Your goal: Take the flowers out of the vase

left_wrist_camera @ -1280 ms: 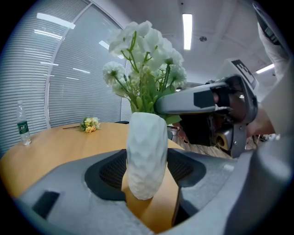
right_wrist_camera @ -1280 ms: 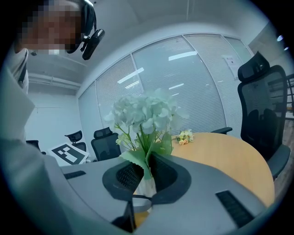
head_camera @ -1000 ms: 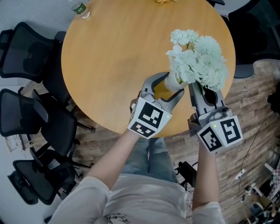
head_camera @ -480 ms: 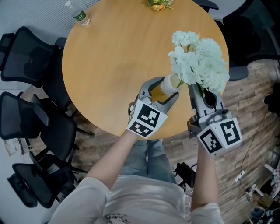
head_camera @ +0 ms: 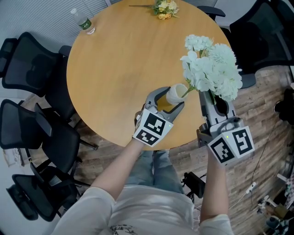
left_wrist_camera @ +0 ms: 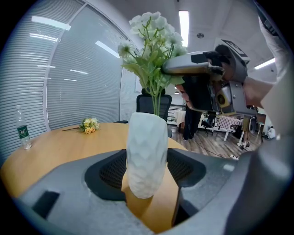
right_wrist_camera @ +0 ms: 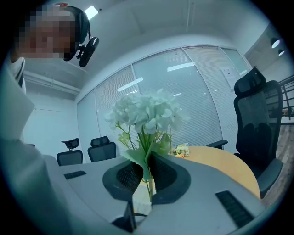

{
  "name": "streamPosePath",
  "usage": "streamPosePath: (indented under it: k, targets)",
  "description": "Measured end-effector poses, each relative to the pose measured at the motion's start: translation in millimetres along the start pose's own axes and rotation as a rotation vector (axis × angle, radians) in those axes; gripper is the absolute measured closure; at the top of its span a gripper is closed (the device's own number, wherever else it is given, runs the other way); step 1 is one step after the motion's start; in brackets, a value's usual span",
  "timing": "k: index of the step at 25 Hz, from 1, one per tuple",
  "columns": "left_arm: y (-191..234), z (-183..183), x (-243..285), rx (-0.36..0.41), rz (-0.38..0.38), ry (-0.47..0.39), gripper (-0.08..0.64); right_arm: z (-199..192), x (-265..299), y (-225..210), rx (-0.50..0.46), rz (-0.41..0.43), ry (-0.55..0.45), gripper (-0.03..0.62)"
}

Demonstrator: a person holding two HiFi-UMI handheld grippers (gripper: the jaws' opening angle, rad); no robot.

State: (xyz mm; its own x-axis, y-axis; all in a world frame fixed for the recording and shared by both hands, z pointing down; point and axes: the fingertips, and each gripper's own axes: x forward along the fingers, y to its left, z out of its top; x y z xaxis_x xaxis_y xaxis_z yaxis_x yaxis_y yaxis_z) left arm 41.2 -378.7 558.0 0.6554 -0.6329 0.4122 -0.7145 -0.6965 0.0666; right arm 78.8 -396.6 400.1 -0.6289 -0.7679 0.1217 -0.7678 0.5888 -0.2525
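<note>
A white textured vase (head_camera: 176, 94) (left_wrist_camera: 147, 153) stands near the round table's front edge, and my left gripper (head_camera: 169, 98) (left_wrist_camera: 148, 172) is shut on its body. A bunch of white flowers (head_camera: 211, 71) (right_wrist_camera: 146, 111) with green stems is lifted above the vase mouth, its stem ends (head_camera: 187, 91) still at the opening. My right gripper (head_camera: 206, 94) (right_wrist_camera: 147, 176) is shut on the stems just under the blooms, seen to the right of the vase in the head view. The flowers (left_wrist_camera: 149, 46) rise above the vase in the left gripper view.
A small yellow bouquet (head_camera: 164, 7) (left_wrist_camera: 89, 124) lies at the table's far edge, and a water bottle (head_camera: 82, 21) (left_wrist_camera: 22, 128) stands at its far left. Black office chairs (head_camera: 27, 124) ring the wooden table (head_camera: 119, 59). A wooden floor lies below the right hand.
My right gripper has risen with the white flowers, drawing the stems up out of the vase. The vase mouth now shows uncovered. My left gripper has stayed on the vase.
</note>
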Motion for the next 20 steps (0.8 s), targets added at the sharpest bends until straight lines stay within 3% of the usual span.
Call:
streamPosePath:
  k: [20]
  targets:
    - [10.7,-27.4,-18.2,0.010,0.003,0.011,0.273,27.8,-6.7,23.9,-0.027,-0.018,-0.084,0.561]
